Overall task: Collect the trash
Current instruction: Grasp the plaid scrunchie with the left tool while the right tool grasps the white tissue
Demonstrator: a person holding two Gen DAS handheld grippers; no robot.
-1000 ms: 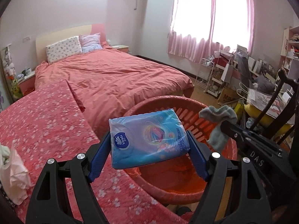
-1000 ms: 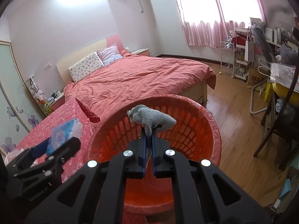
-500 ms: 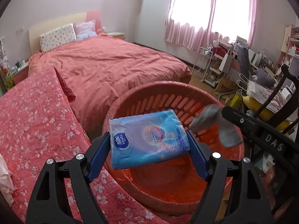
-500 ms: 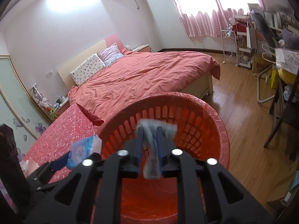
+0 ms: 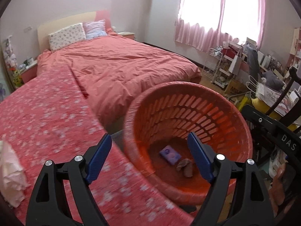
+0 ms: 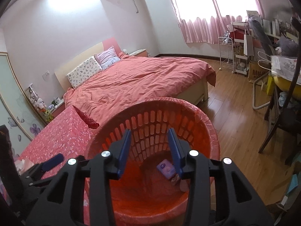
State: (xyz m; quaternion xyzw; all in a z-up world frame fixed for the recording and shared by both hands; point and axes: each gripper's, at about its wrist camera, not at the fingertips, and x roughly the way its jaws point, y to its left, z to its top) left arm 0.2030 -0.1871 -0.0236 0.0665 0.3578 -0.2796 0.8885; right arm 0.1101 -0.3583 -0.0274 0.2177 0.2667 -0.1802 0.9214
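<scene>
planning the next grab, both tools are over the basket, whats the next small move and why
Probably swing the left tool toward the crumpled pink bag on the floral cover: both tools hang open and empty, and the tissue pack already lies in the orange slotted basket.

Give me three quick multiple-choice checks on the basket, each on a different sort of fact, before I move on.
1. Where is the tissue pack?
A. on the bed
B. at the basket's bottom
C. in the left gripper

2. What colour is the basket?
A. orange-red
B. blue
C. white

3. How do the right gripper jaws stand?
A. shut on a sock
B. apart, nothing between
C. out of view

Key: 1 B, the pack lies inside beside a crumpled sock; 2 A, its slotted wall shows it; 3 B, only the basket shows between the jaws, which have just been opening.
</scene>
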